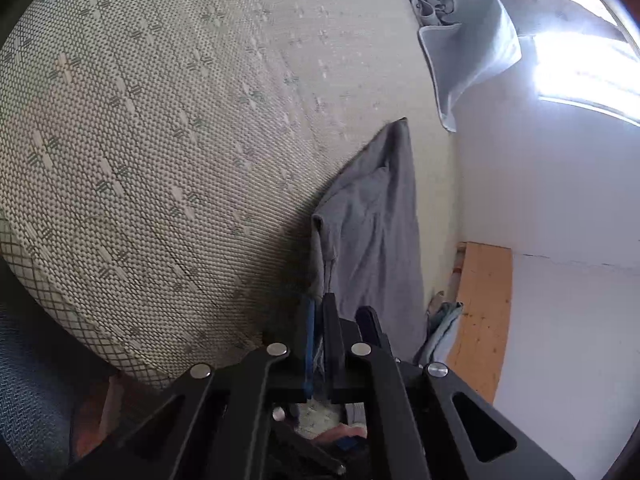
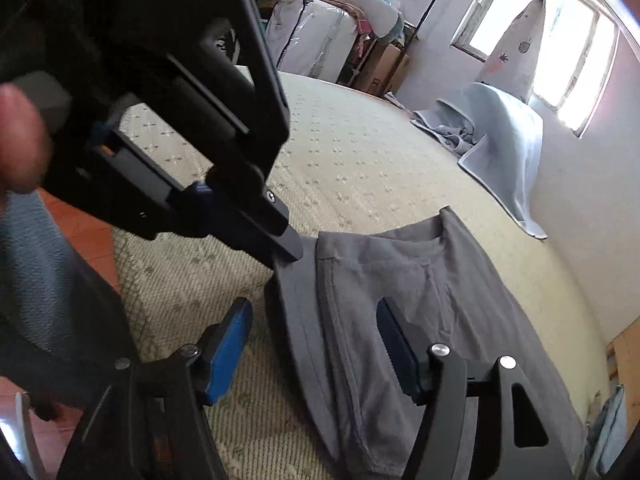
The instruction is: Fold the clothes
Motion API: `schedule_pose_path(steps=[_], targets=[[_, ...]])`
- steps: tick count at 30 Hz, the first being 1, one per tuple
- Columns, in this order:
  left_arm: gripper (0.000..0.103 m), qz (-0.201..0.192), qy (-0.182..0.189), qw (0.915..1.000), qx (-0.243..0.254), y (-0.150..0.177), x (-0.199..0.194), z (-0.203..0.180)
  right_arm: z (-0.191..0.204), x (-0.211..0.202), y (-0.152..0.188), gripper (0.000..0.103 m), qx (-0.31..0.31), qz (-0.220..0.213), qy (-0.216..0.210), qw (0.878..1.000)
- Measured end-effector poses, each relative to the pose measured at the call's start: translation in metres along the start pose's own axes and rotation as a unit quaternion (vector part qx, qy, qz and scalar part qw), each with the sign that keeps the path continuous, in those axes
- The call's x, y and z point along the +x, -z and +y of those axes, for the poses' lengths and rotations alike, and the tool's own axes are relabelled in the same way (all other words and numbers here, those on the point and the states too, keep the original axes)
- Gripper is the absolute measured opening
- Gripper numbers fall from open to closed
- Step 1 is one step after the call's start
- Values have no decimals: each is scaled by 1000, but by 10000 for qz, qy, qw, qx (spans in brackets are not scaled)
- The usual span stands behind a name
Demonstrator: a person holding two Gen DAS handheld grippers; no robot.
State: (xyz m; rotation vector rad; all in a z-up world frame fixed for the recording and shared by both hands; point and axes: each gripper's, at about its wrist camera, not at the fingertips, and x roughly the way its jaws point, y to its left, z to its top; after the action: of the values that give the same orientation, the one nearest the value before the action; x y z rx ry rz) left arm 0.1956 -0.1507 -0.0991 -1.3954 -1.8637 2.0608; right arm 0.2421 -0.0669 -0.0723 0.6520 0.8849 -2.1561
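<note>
My left gripper (image 1: 318, 320) is clenched on the near corner of the shirt (image 1: 372, 240), its blue pads pressed together with a sliver of cloth between them. In the right wrist view that same gripper (image 2: 290, 250) reaches in from the upper left and bites the shirt's (image 2: 420, 300) corner at its hem. My right gripper (image 2: 316, 344) is spread wide and grasps nothing; its left blue pad (image 2: 228, 356) hangs over the mat (image 2: 360, 152) just beside the shirt's edge, while the other finger lies over the cloth itself.

The shirt is grey and lies mostly flat on the mat, stretching away from both grippers. It is folded over lengthwise, one layer lying on another, with a stitched hem running along the nearer edge and soft creases across its middle. The cloth looks like thin, matte knit.

The mat under the shirt is woven, pale beige, with a fine bumpy weave and rows of small cross-shaped flowers. Beyond the shirt, at the mat's far edge, a light blue blanket (image 2: 504, 148) lies rumpled, one flap draped against the wall under a bright window (image 2: 576, 64). Past the shirt's right side, a strip of raw wood board (image 1: 480, 320) stands against the white wall.
</note>
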Motion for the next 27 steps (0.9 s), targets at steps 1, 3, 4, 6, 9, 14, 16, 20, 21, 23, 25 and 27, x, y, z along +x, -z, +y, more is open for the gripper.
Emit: schedule_pose_path(steps=[1, 3, 4, 6, 9, 14, 16, 20, 21, 23, 25, 27], targets=[[2, 5, 36, 10000, -1, 0, -1, -1, 0, 1, -2, 68, -3, -4, 65, 10000], [2, 15, 107, 9999, -3, 0, -2, -2, 3, 3, -5, 68, -81, -24, 171, 9998], [2, 18, 129, 9999, -10, -1, -2, -2, 4, 4, -5, 68, -124, -38, 213, 9997], [2, 24, 172, 9998, -25, -1, -2, -2, 8, 6, -6, 67, -213, -44, 298, 9993], [1, 32, 238, 9997, -48, -2, -3, -3, 12, 11, -6, 67, -347, -21, 423, 9985], [1, 47, 346, 9994, -86, -4, -4, -4, 18, 17, -9, 59, -542, -14, 720, 9959], [1, 57, 352, 9993, -95, -2, -17, 4, 17, 20, -9, 55, -588, -5, 803, 9950], [1, 77, 338, 9994, -92, -4, -19, 6, 18, 26, -11, 34, -691, 56, 978, 9928], [1, 83, 332, 9994, -86, -4, -19, 6, 17, 28, -11, 31, -696, 90, 994, 9926], [2, 102, 353, 9993, -46, -6, -19, 5, 14, 31, -12, 12, -681, 142, 1010, 9925], [2, 67, 355, 9993, 21, -8, -21, 3, 11, 32, -12, 7, -632, 159, 969, 9932], [2, -23, 319, 9994, 100, -11, -25, 1, 7, 32, -11, 5, -580, 179, 852, 9945]])
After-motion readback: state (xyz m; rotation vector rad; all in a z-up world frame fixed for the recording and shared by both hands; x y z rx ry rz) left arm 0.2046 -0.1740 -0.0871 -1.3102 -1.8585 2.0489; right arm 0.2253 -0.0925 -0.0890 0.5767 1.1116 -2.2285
